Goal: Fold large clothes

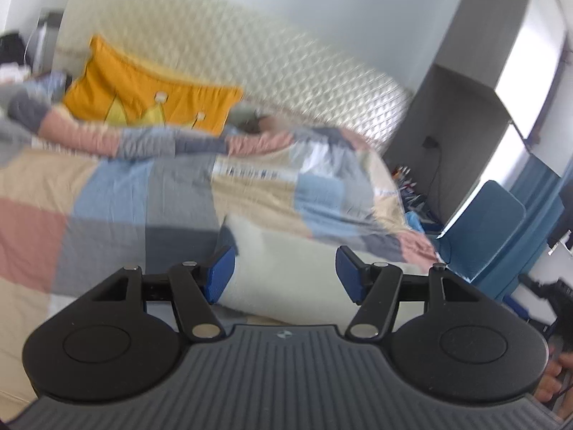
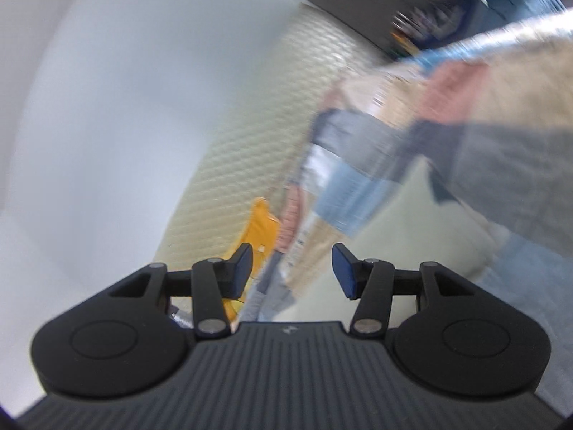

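Beyond left tool, garment edge

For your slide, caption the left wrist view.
Open left hand-held gripper faces a pale cream garment on a pastel patchwork bedspread.

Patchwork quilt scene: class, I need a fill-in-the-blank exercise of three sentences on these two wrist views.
1. The left gripper has its jaws ____.
2. The crown cushion leaning on the headboard is ____ in colour.
3. Between the left gripper's fingers lies a pale ____ on the patchwork quilt.

Missing words: open; orange; pillow
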